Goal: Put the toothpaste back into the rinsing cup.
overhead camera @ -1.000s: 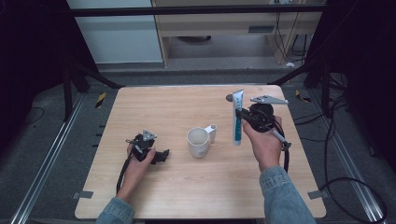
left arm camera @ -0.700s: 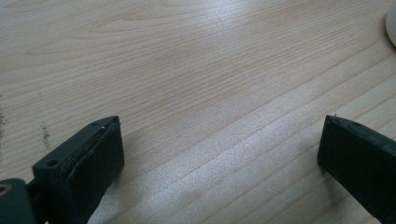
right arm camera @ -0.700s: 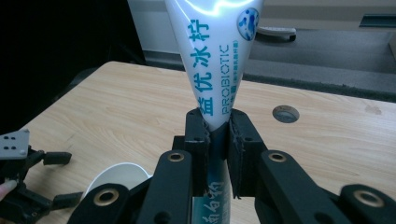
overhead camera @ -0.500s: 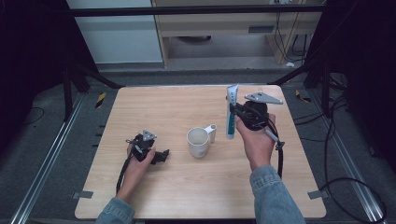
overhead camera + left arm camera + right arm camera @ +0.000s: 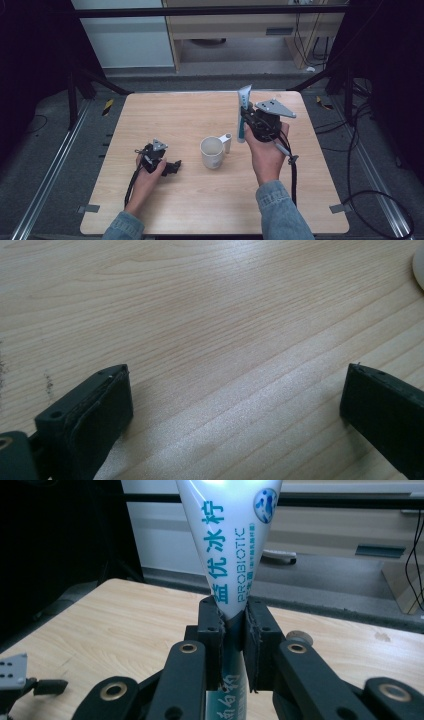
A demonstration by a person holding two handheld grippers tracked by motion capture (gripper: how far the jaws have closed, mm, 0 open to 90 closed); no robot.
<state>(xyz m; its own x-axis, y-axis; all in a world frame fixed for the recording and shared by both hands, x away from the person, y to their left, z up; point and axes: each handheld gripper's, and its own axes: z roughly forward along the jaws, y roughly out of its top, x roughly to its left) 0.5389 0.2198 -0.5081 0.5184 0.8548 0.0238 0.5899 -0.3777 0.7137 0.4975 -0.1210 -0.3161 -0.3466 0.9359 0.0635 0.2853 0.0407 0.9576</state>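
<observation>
Dark floor and metal frame rails surround the pale wood-grain desk point(image 5: 165, 115) you are working at. At your left, your left gripper point(image 5: 172, 166) rests low on the desk, its black fingers point(image 5: 85, 415) spread wide with bare wood between them; leave it parked there, well apart from the work.

Near the middle stands the white ceramic mug point(image 5: 212, 152), upright, its handle turned toward your right hand. It looks empty as far as the high view lets you see inside.

Just to the right of the mug, your right gripper point(image 5: 232, 630) pinches the white-and-teal toothpaste tube point(image 5: 243, 112), its fingers point(image 5: 210, 630) pressed against the tube's narrow lower part. The tube stands upright, flat crimped end up, lifted off the desk and just beside the mug's handle.

The step looks like dropping the tube into the mug. To do it well, carry the tube's lower end over the middle of the rim, not the handle side, and keep it upright as you lower it. Let go only once the cap end is well inside, or the tall tube may tip the mug.
</observation>
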